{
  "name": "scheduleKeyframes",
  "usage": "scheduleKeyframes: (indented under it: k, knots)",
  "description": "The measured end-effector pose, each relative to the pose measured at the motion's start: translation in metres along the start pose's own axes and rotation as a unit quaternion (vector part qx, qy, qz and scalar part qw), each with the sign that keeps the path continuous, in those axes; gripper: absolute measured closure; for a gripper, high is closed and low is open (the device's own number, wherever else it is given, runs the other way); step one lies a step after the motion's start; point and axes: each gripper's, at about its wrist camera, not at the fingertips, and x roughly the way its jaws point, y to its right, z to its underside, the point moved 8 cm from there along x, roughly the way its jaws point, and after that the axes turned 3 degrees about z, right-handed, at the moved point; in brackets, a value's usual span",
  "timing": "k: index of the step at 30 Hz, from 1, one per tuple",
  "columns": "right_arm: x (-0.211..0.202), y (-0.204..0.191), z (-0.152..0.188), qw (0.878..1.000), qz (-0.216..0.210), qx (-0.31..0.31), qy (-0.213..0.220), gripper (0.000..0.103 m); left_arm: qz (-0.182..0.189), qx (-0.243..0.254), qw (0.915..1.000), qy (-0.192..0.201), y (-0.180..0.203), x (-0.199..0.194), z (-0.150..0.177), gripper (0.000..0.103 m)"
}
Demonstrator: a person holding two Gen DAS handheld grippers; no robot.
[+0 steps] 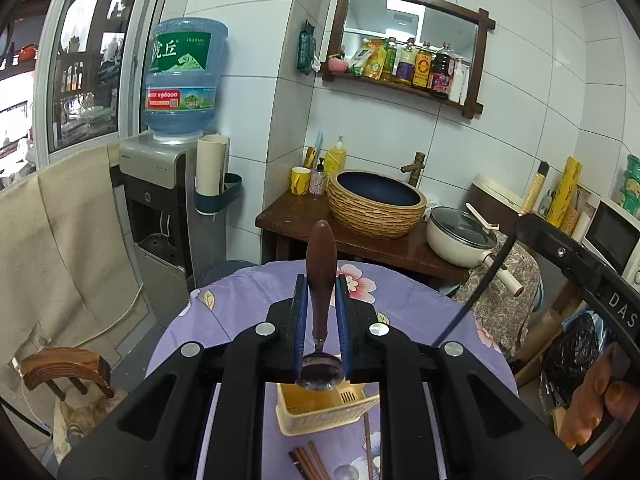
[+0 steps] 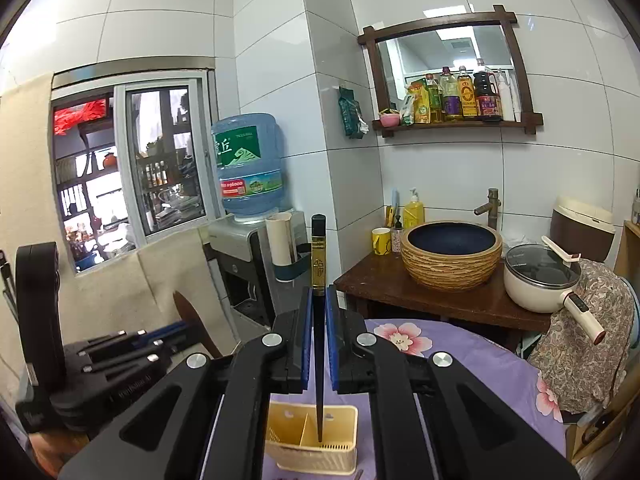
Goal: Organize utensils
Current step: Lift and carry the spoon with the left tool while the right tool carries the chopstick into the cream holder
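Observation:
My left gripper (image 1: 321, 285) is shut on a spoon (image 1: 320, 272) with a brown wooden handle. The handle points up and away, and the metal bowl hangs just over a yellow utensil caddy (image 1: 320, 414) on the purple flowered tablecloth (image 1: 416, 304). My right gripper (image 2: 319, 294) is shut on a black chopstick (image 2: 318, 320) with a gold band, held upright. Its thin tip hangs over the caddy (image 2: 312, 444), near the divider. Several brown chopsticks (image 1: 310, 462) lie on the cloth in front of the caddy. The left gripper (image 2: 132, 344) with the spoon handle shows at the left of the right wrist view.
Beyond the round table stands a dark wooden counter (image 1: 296, 216) with a woven-sided basin (image 1: 376, 204), a brass tap and a cream pot (image 1: 460, 236). A water dispenser (image 1: 168, 200) stands at the left, a wooden stool (image 1: 66, 368) lower left. A hand (image 1: 600, 396) holds the right gripper.

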Motion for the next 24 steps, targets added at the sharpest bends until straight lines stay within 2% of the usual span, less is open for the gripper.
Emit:
scheduleKeyframes:
  k: [3,8,13,17,24]
  knots:
    - [0.021,0.001,0.015,1.000,0.015,-0.008,-0.002,0.096,-0.007,-0.005,0.9999,-0.013,-0.003,0.025,0.009,0.089]
    - [0.061,0.010,0.071,0.998,0.021,0.005,-0.051,0.096,-0.012,-0.007,0.9984,-0.054,-0.010,0.064,0.048,0.089]
    - [0.083,0.020,0.115,0.995,0.025,0.023,-0.089,0.096,-0.016,-0.008,0.9960,-0.088,-0.015,0.091,0.085,0.089]
    - [0.090,0.023,0.131,0.994,0.025,0.030,-0.101,0.096,-0.018,-0.012,0.9937,-0.110,-0.019,0.107,0.110,0.089]
    - [0.095,0.025,0.131,0.994,0.026,0.028,-0.098,0.096,-0.020,-0.013,0.9907,-0.134,-0.023,0.127,0.136,0.089]
